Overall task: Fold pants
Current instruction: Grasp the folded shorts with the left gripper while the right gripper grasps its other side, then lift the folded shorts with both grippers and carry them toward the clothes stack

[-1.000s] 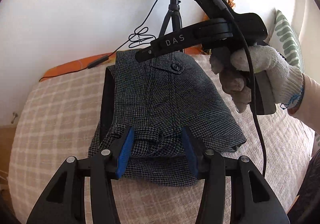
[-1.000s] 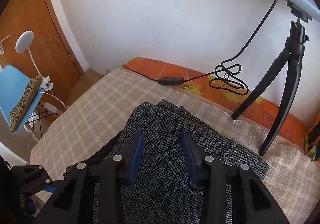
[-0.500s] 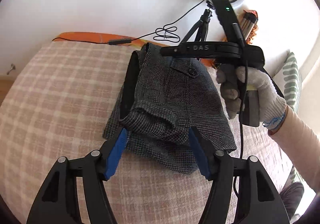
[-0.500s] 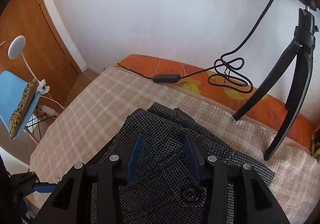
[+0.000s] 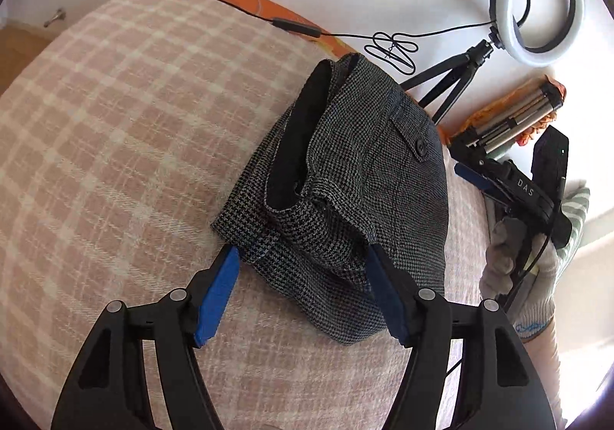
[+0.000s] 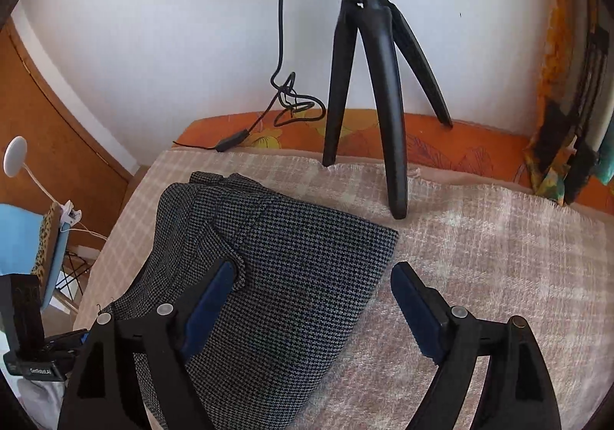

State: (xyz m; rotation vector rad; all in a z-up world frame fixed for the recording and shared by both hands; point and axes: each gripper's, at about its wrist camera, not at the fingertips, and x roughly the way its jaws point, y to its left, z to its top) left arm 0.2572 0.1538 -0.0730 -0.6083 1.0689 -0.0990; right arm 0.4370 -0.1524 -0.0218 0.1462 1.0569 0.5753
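Left claw (image 5: 303, 288): just opened, wide, straddling the folded pants' (image 5: 357, 177) loose near hem; right claw (image 6: 311, 311) wide, freshly released. Pants lie mid-bed (image 5: 115, 123). We judge a withdrawing pad could snag the hem, undoing the fold.

The letters "DAS" stand in pale capitals on the black body of the right gripper (image 5: 472, 177), seen from the left wrist camera at the right edge of the view, above the gloved hand (image 5: 518, 276) that carries it. In the right wrist view a small black box (image 6: 38, 368) at the lower left corner bears a short line of pale print, too small and blurred to read. A blue mark runs along the cuff of the glove, but whether it is lettering or only stitching cannot be told. Nothing else in either view carries readable writing.
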